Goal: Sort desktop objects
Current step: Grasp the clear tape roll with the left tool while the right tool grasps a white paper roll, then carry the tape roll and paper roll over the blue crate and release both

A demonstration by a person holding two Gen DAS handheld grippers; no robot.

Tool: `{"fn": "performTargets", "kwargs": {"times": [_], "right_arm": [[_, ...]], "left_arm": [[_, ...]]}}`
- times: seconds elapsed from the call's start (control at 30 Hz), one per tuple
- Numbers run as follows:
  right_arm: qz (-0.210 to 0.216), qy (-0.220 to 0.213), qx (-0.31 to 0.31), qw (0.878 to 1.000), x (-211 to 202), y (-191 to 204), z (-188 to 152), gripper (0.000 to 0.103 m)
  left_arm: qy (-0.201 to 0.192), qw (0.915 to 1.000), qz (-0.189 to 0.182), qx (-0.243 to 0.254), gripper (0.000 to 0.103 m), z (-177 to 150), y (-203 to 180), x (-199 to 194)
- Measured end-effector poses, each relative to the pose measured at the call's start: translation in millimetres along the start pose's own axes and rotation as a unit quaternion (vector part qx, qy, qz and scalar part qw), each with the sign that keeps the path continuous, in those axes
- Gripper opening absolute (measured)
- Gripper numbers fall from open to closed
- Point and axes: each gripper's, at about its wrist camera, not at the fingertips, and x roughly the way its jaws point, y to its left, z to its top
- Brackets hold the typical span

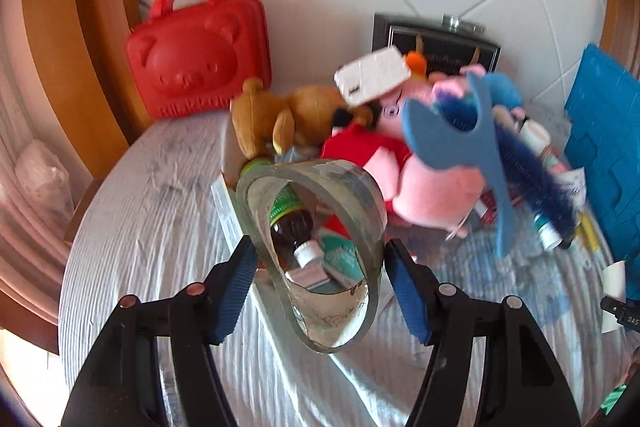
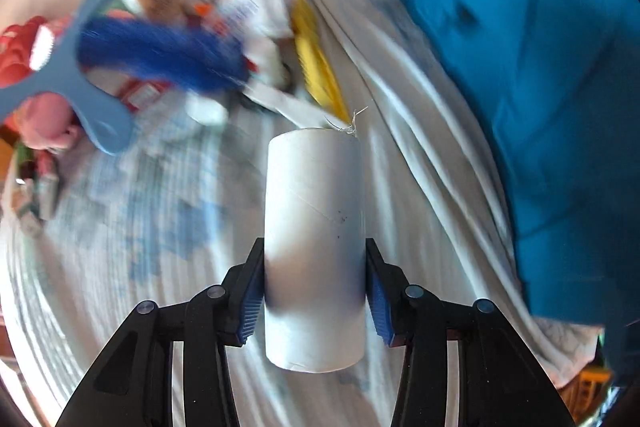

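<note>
We see a table (image 1: 132,227) under a wrinkled pale cloth, with the clutter heaped along its far edge and the near part left bare, which we take as room for sorting. A blue crate (image 1: 604,155) stands at the far right edge, and we judge it a likely bin, since both claws carry things while it waits beside the heap. A red bear-faced case (image 1: 200,55) leans upright at the far left corner, out of the way. The heap itself holds a pink plush pig (image 1: 432,183), a brown plush bear (image 1: 288,115) and a blue brush on a flat blue handle (image 1: 480,139), lying across one another.

Our left claw (image 1: 320,267) is clenched on a clear tape ring (image 1: 312,251), its pads pressing the outer wall from both sides so the hoop squashes to an oval. The ring is greyish, scuffed, nearly used up, and hangs above the table's middle near the heap.

Our right claw (image 2: 314,291) grasps a white cardboard tube (image 2: 316,247) across its width, jaws tight on either side. The tube is plain, faintly specked, with a frayed thread at its far end, above bare cloth towards the right edge.
</note>
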Motion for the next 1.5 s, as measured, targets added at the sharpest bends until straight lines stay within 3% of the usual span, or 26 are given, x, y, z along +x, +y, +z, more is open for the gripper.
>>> {"fn": "performTargets", "kwargs": {"times": [0.13,0.23,0.43,0.87,1.03,1.23,1.5], "right_arm": [[0.021,-0.049,-0.026,0.998,-40,19,1,0.044],[0.033,-0.082,-0.039,0.995,-51,7,29,0.044],[0.038,-0.146,-0.063,0.987,-98,15,45,0.044],[0.066,-0.26,-0.095,0.959,-191,10,52,0.044],[0.069,-0.313,-0.106,0.941,-237,-15,54,0.044],[0.056,-0.359,-0.112,0.925,-282,-65,61,0.044],[0.026,-0.387,-0.102,0.916,-322,-182,89,0.044]], "left_arm": [[-0.023,0.9997,-0.005,0.003,0.064,7,-5,-19],[-0.042,0.999,-0.015,0.007,0.064,12,-15,-35],[-0.069,0.997,-0.034,0.013,0.064,12,-39,-62],[-0.132,0.9894,-0.047,0.035,0.064,9,-98,-133],[-0.163,0.983,-0.073,0.043,0.064,18,-153,-160],[-0.208,0.9695,-0.115,0.061,0.064,37,-251,-193],[-0.242,0.9535,-0.161,0.08,0.064,64,-410,-230]]}}
